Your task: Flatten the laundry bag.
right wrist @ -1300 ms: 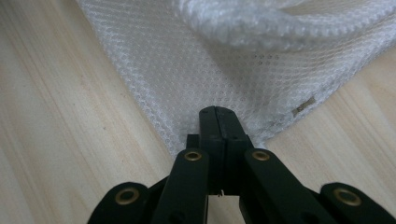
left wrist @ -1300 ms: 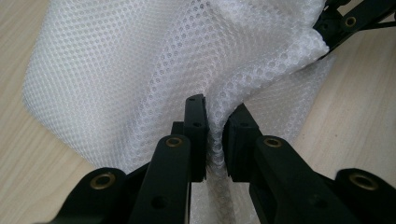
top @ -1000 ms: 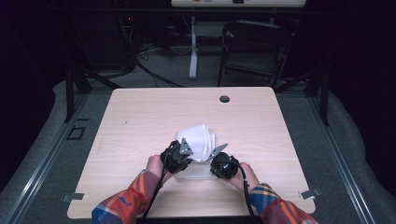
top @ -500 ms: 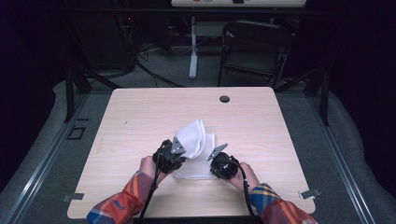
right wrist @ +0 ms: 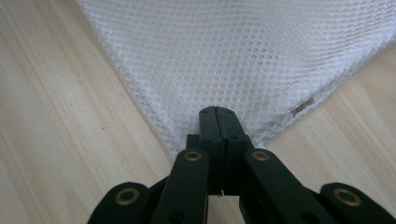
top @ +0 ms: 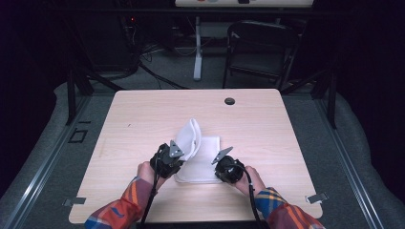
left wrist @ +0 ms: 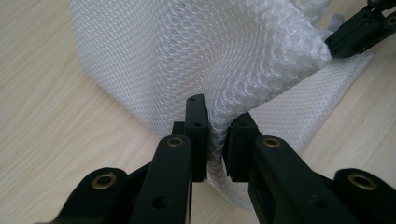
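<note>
- Two grips: your left gripper point(left wrist: 217, 140) pinches the mesh cloth's point(top: 198, 157) lifted fold; your right gripper point(right wrist: 219, 126) is clamped on its near corner.
- Carry the fold across evenly, corner pinned.

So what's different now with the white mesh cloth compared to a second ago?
The left claw, clamped on the white mesh cloth, has drawn toward the table's left side and lifted its fold into a taller, narrower peak. The right claw has stayed put, pinching the cloth's near edge, and the lower layer still lies flat on the table.

Mesh cloth point(top: 198, 155) on table point(top: 143, 119) near front edge, grommet hole point(top: 229, 101) behind it, chair point(top: 262, 52) apparently beyond table
</note>
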